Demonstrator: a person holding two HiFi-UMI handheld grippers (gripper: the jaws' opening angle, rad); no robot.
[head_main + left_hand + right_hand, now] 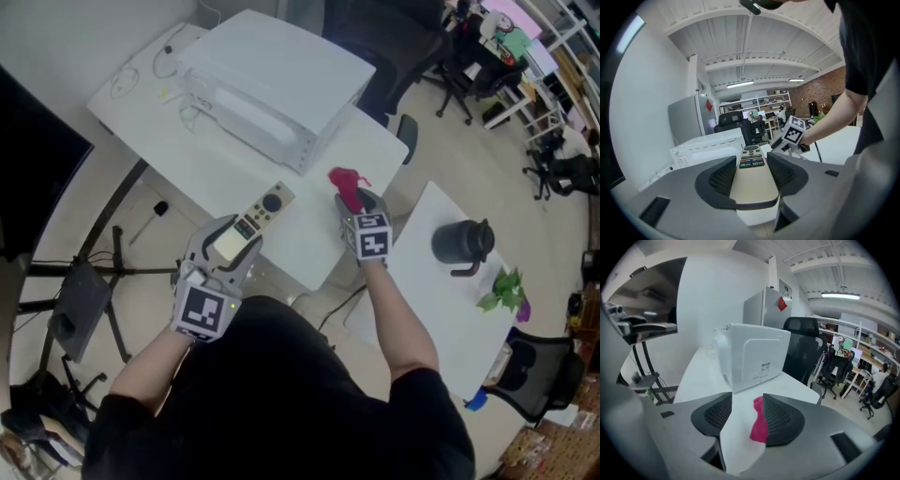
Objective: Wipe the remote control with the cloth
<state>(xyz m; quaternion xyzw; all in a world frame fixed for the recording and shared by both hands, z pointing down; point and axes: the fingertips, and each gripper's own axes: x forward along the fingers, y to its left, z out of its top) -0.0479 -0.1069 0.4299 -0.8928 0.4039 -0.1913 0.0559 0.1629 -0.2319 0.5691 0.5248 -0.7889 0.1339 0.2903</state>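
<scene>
The remote control [263, 210] is a long beige one with dark buttons at its far end. My left gripper [232, 246] is shut on its near half and holds it over the front of the white table [309, 248]. In the left gripper view the remote [753, 176] sits between both pads, pointing away from me. The cloth [347, 185] is a small crumpled red-pink piece on the table's right part. My right gripper [361, 202] stands open over it. In the right gripper view the cloth [760, 425] lies against the right-hand pad, apart from the left one.
A white boxy appliance [267, 89] fills the back of the table, with cables [141, 75] at its far left. A second white table [441, 309] to the right carries a black kettle [461, 242] and a green plant [504, 291]. A black stand [84, 281] is at the left.
</scene>
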